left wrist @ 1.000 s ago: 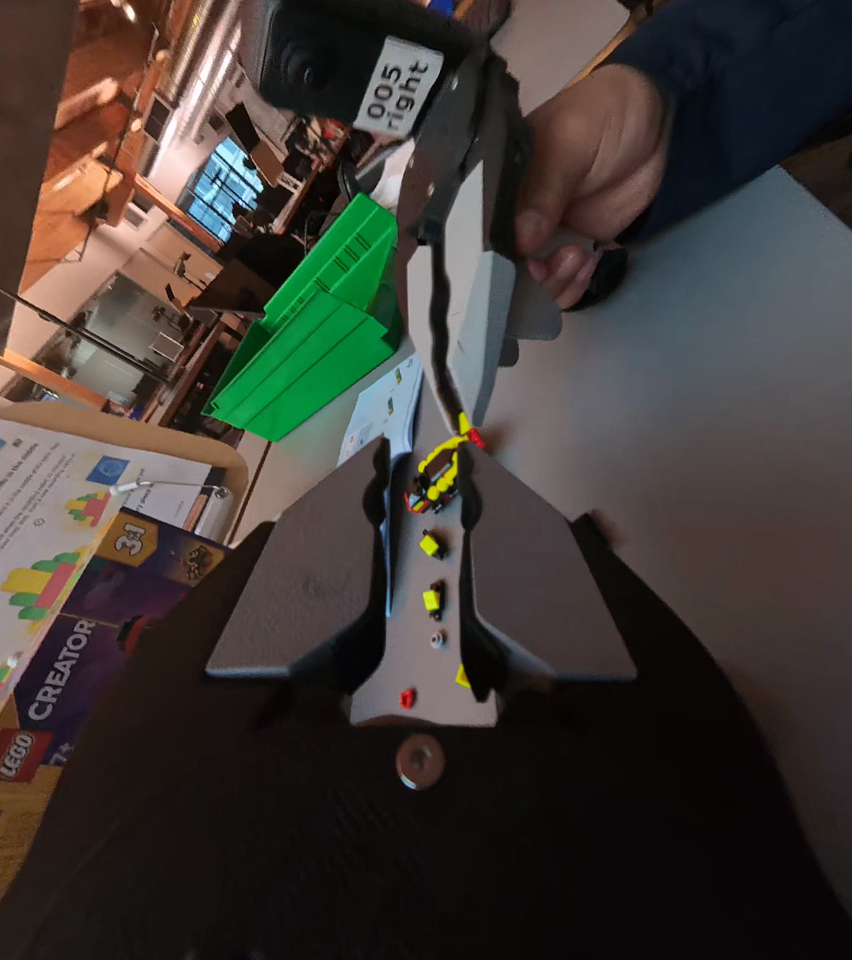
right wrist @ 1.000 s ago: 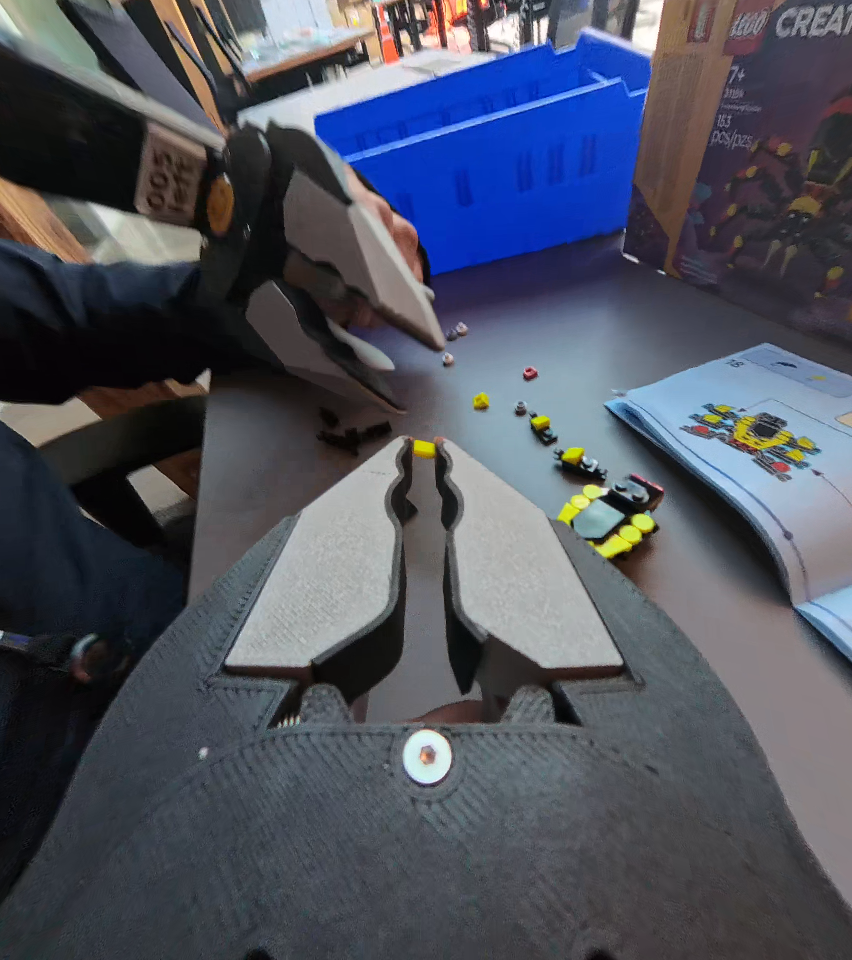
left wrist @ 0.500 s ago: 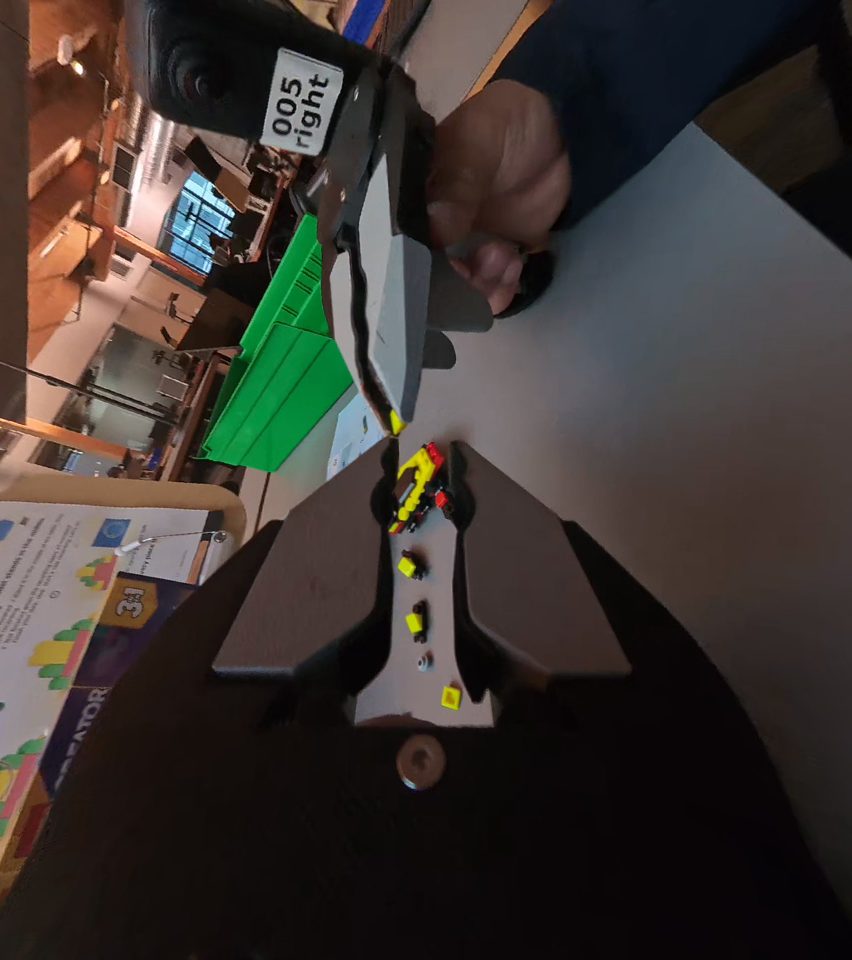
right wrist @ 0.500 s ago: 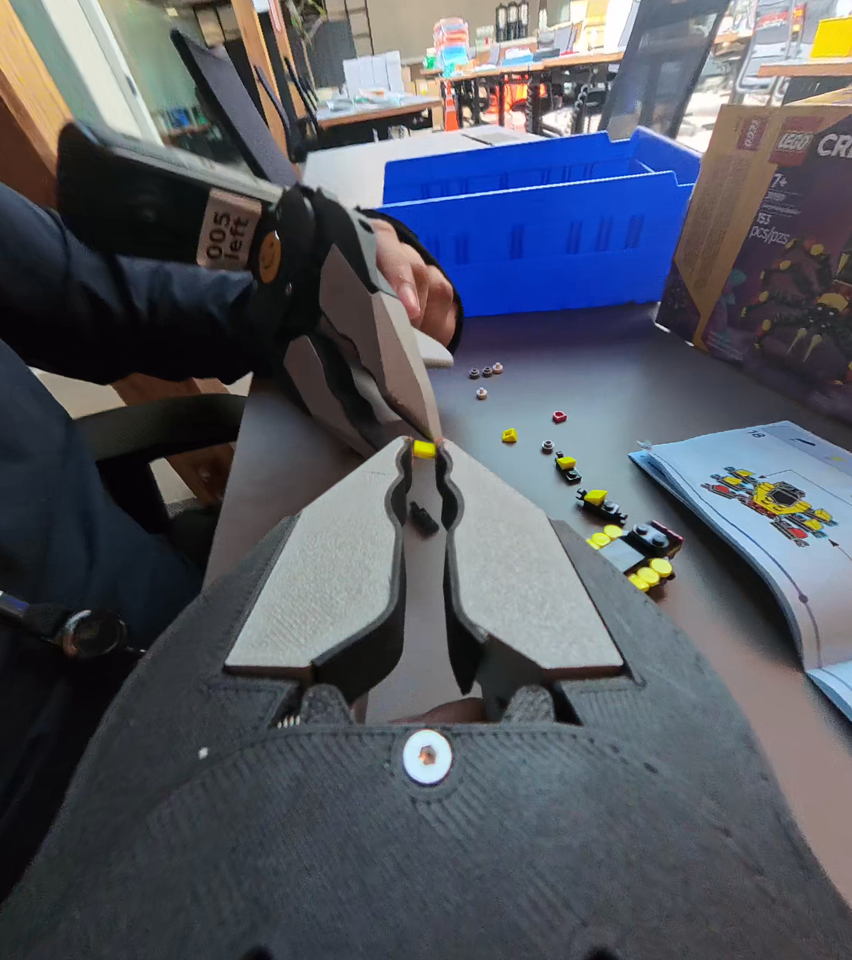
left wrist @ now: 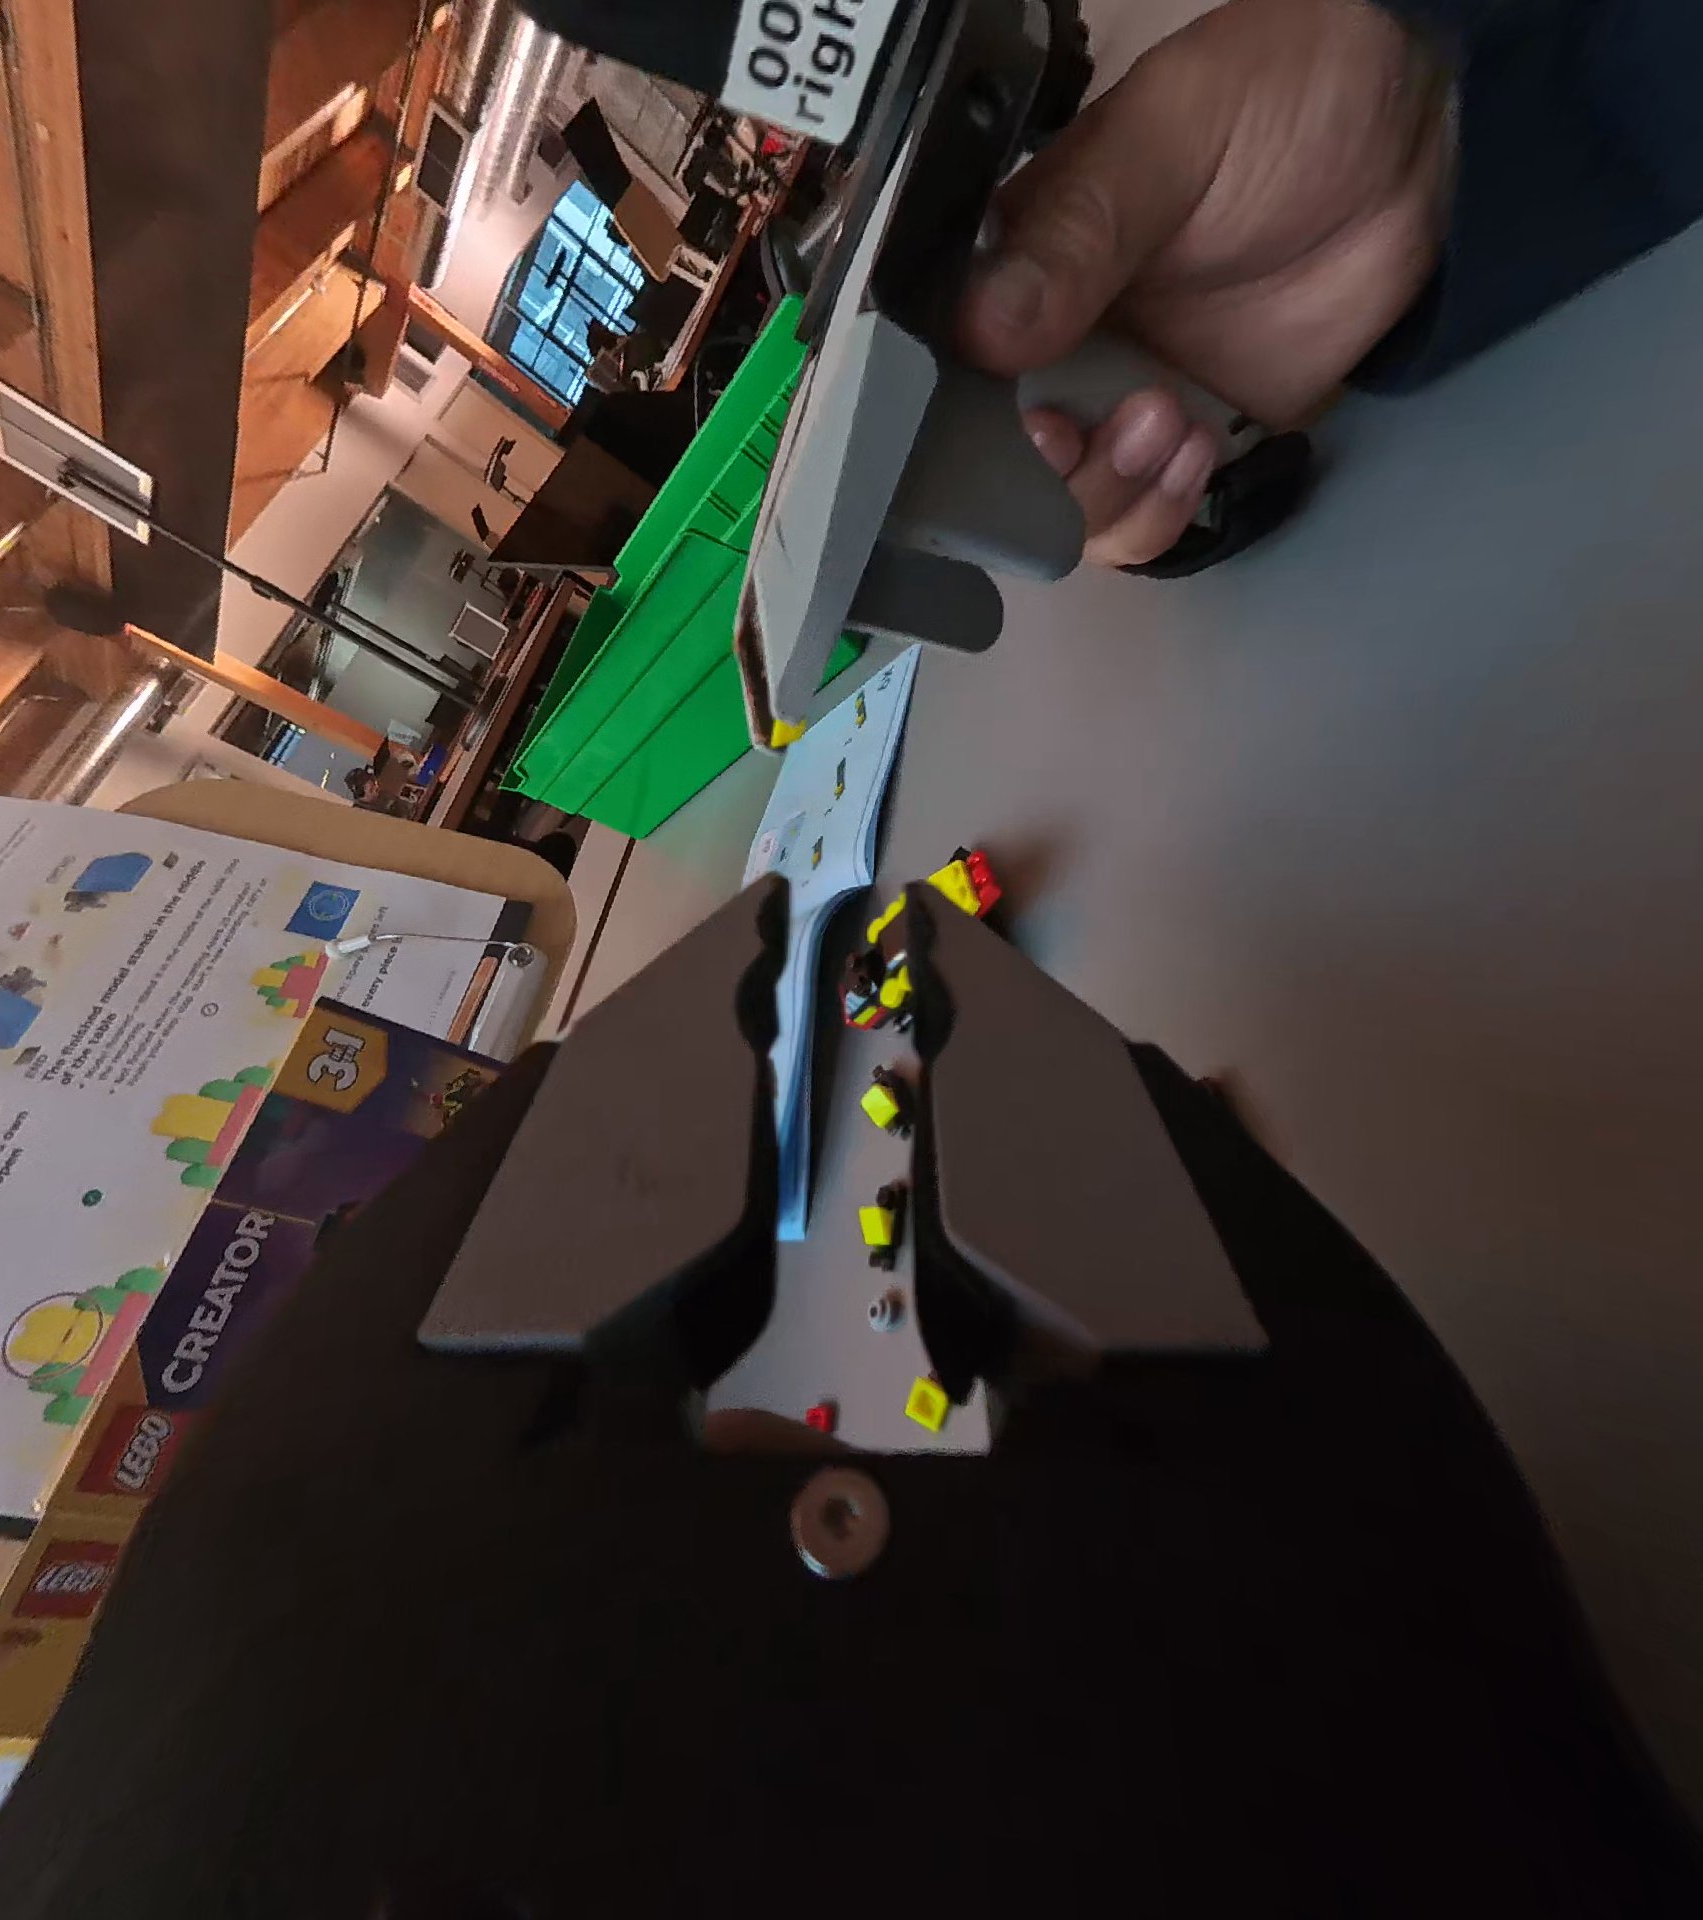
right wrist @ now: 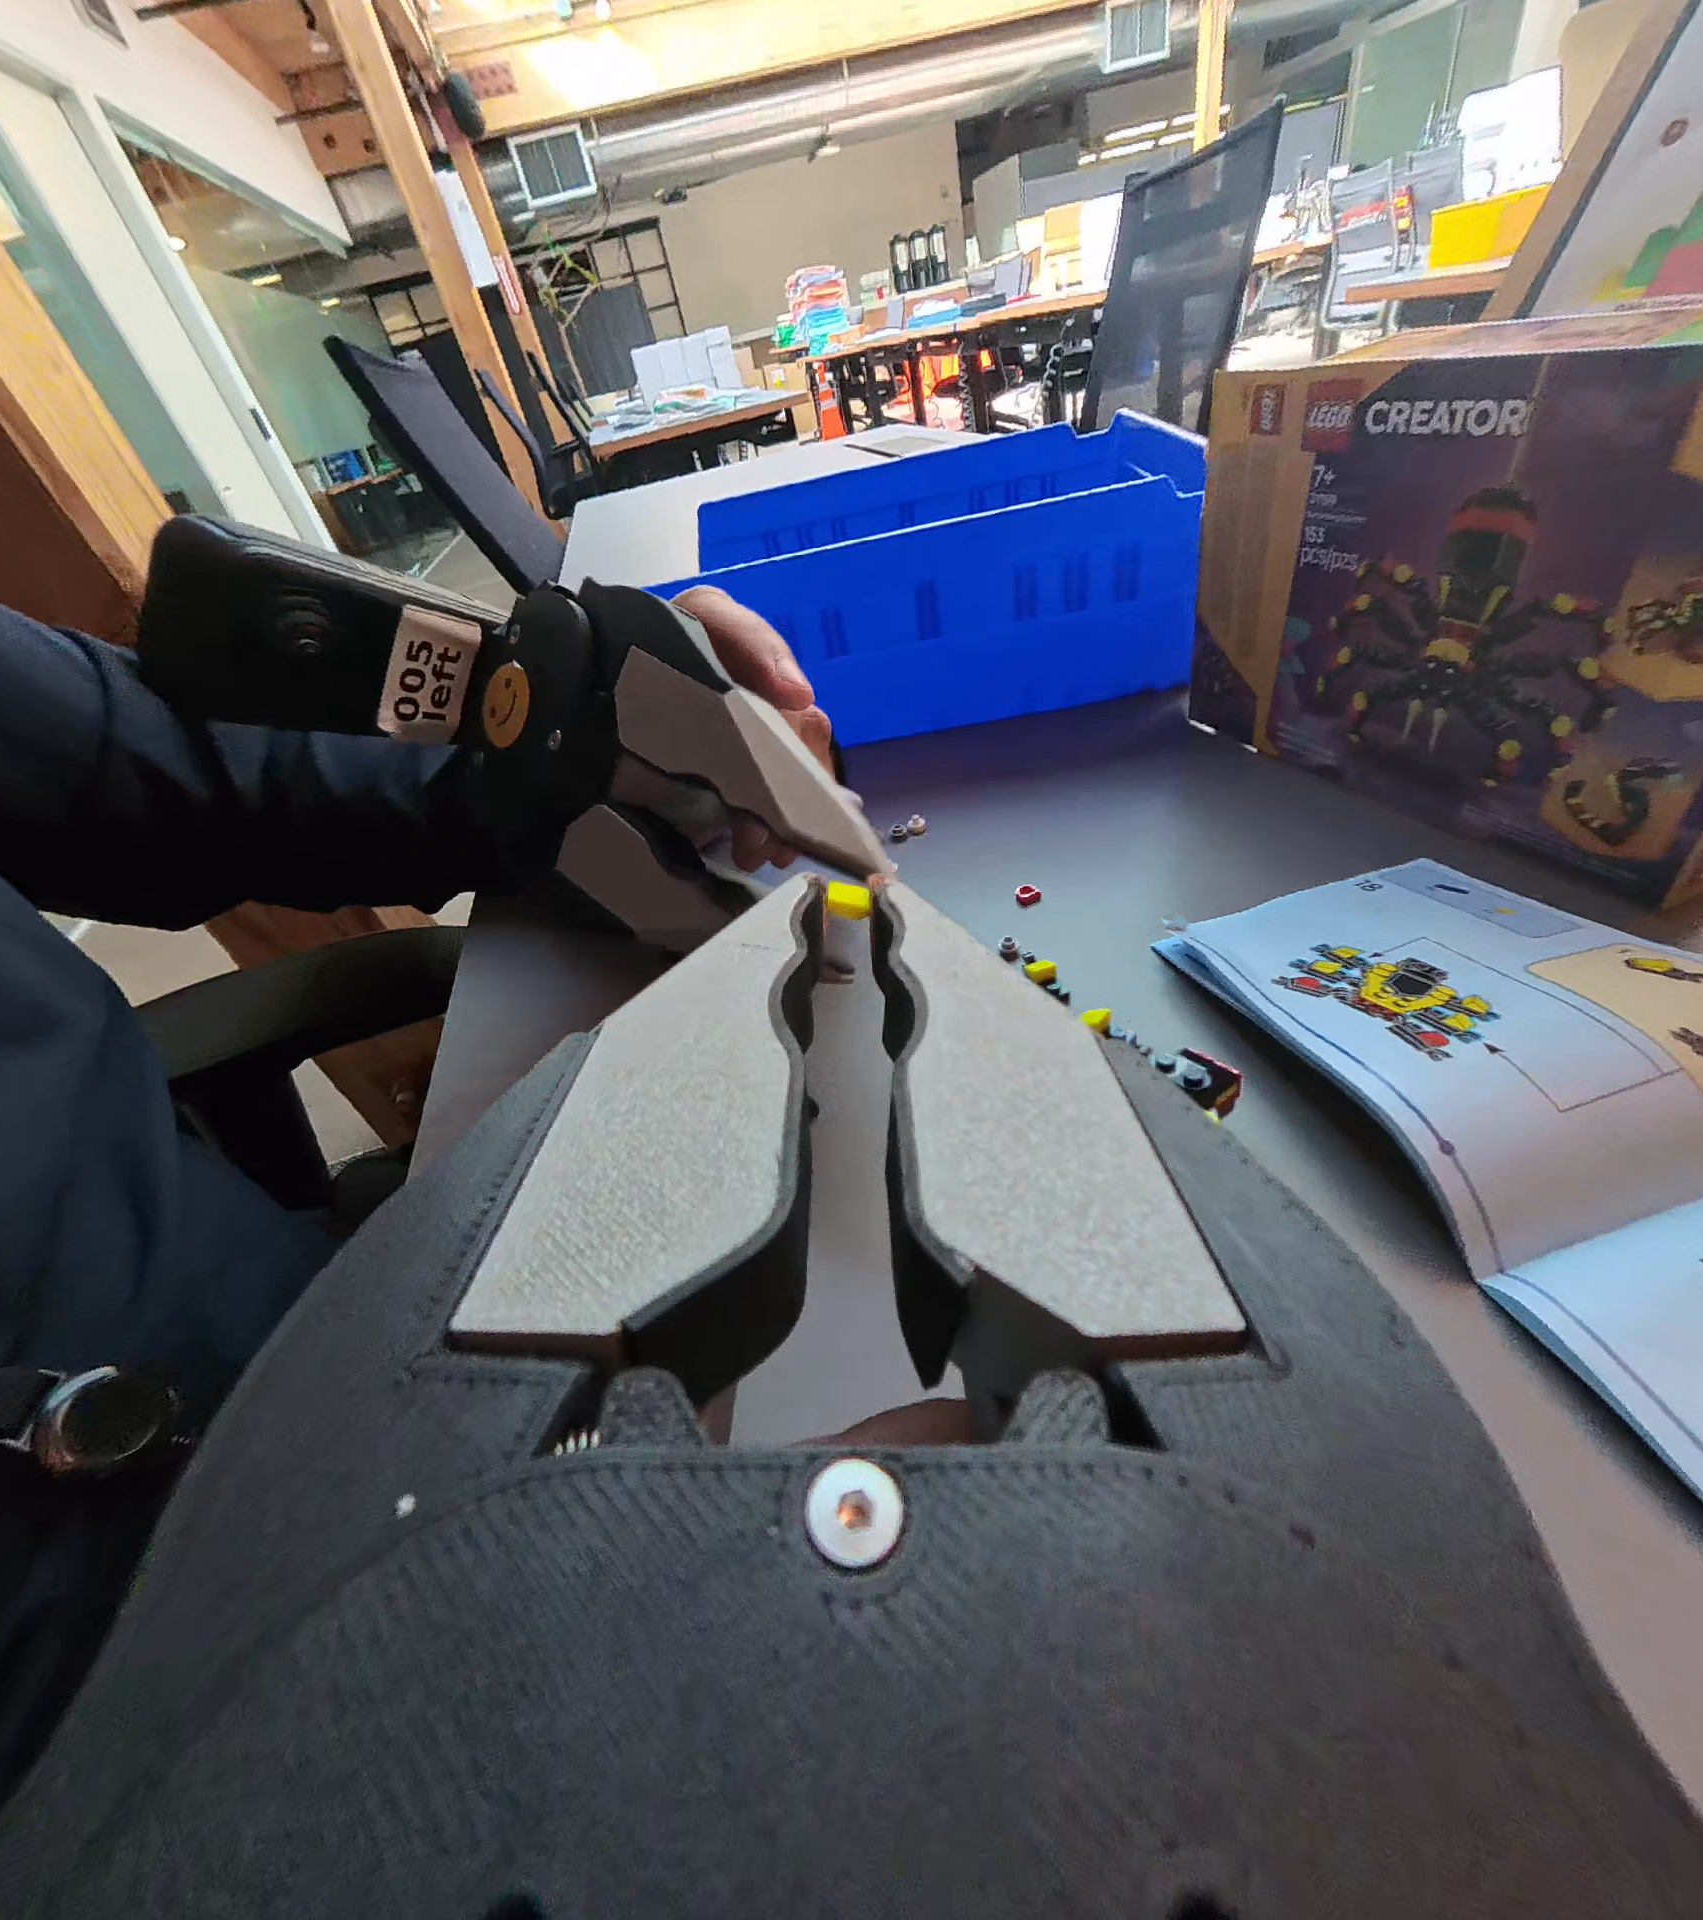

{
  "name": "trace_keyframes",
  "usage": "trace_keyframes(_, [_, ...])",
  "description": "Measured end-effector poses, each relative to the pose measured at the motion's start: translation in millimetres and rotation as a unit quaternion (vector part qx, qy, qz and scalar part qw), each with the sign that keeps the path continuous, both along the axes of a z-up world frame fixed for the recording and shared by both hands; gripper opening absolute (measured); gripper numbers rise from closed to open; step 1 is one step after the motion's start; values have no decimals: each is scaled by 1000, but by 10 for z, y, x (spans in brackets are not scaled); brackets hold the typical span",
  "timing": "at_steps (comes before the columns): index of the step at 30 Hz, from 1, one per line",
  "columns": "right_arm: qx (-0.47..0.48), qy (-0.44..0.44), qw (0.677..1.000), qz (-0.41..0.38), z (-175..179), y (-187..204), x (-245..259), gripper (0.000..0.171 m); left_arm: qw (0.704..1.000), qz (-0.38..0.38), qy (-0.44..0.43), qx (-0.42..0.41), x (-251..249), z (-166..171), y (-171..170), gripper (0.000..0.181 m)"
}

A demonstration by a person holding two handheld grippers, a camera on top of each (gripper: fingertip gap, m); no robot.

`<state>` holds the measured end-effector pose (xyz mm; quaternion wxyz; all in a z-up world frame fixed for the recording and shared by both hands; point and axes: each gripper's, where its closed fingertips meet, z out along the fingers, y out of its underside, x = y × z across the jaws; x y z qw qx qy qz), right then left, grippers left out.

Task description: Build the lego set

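Note:
My right gripper [right wrist: 847, 891] is shut on a small yellow piece [right wrist: 847, 899] at its fingertips and holds it above the dark table [right wrist: 1190, 831]. It also shows in the left wrist view [left wrist: 774, 717] with the yellow piece [left wrist: 785, 732]. My left gripper [left wrist: 842, 904] is open and empty; the tip of its upper finger [right wrist: 774, 758] is right next to the held piece. The partly built yellow, black and red model [left wrist: 883, 977] lies on the table beyond my left fingertips. In the right wrist view the model [right wrist: 1205, 1075] is half hidden behind my right finger.
Loose yellow pieces [left wrist: 883, 1107], a grey stud [left wrist: 886, 1314] and a red piece [right wrist: 1029, 894] lie in a row. An open instruction booklet [right wrist: 1449, 1039] lies to the right, the set's box [right wrist: 1501, 623] behind it. A blue bin [right wrist: 930, 603] stands at the back, a green bin [left wrist: 660, 675] beyond.
My right gripper has risen off the table with the yellow piece still in it. My left gripper has moved in until its finger tip is beside that piece.

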<state>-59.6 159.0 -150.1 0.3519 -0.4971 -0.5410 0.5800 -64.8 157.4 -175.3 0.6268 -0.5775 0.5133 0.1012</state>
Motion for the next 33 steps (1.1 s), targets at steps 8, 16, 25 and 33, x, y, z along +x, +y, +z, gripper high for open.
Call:
trace_keyframes(8, [17, 22, 997, -66, 70, 250, 73, 5, 990, 27, -133, -45, -43, 222, 90, 39])
trace_keyframes(16, [29, 51, 996, -60, 159, 265, 97, 5, 961, 97, -199, -168, -242, 349, 382, 11])
trace_keyframes(25, [112, 87, 989, -46, 565, 738, -408, 5, 960, 55, -258, -97, -375, 570, 369, 0])
trace_keyframes(33, [92, 23, 995, -32, 65, 819, -645, 5, 945, 97, -280, -139, -459, 343, 451, 0])
